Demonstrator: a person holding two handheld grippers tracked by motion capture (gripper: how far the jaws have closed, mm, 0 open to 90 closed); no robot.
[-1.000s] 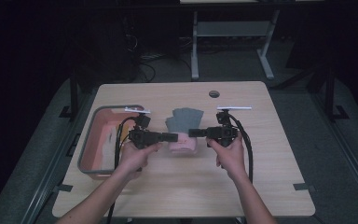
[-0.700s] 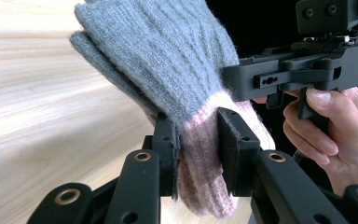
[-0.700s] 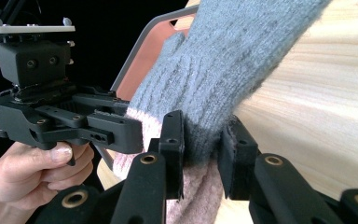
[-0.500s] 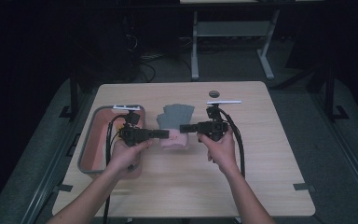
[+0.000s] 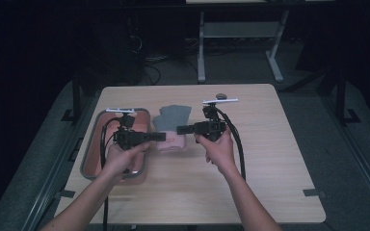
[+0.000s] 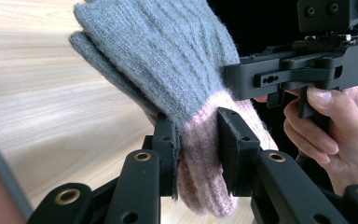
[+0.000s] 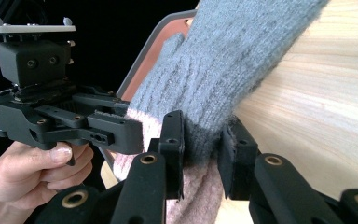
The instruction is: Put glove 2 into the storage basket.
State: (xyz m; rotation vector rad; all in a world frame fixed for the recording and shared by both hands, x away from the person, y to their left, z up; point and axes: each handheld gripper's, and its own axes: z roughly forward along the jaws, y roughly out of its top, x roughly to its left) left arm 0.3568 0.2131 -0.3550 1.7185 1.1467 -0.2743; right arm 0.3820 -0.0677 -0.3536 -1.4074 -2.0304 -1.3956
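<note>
1. Dark room around me; a pale wooden surface (image 5: 270,159) sits lit in the middle, with a second table's legs in the shadows beyond it.
2. A grey-rimmed tray (image 5: 90,159) with a reddish inside lies at the left side of the surface.
3. I hold the left gripper (image 5: 156,137) level over the tray's right rim, pointing toward the middle of the surface. In the left gripper view its jaws are clamped on the pink cuff of a knitted glove (image 6: 168,79).
4. I hold the right gripper (image 5: 180,130) level too, pointing the other way, so the two tips face each other closely with the glove between them.
5. In the right gripper view its jaws pinch the glove (image 7: 233,60) about where the grey knit meets the pink cuff; the wool bunches between the pads.
6. Glove (image 5: 173,118): grey fingers, pink cuff. From the high view the cuff end sits between the two grippers just right of the tray, and the grey fingers fan away toward the far edge.
7. I cannot tell whether the finger end rests on the wood or hangs just above it.
8. A small dark round disc (image 5: 220,96) lies near the far edge, well apart from the glove.
</note>
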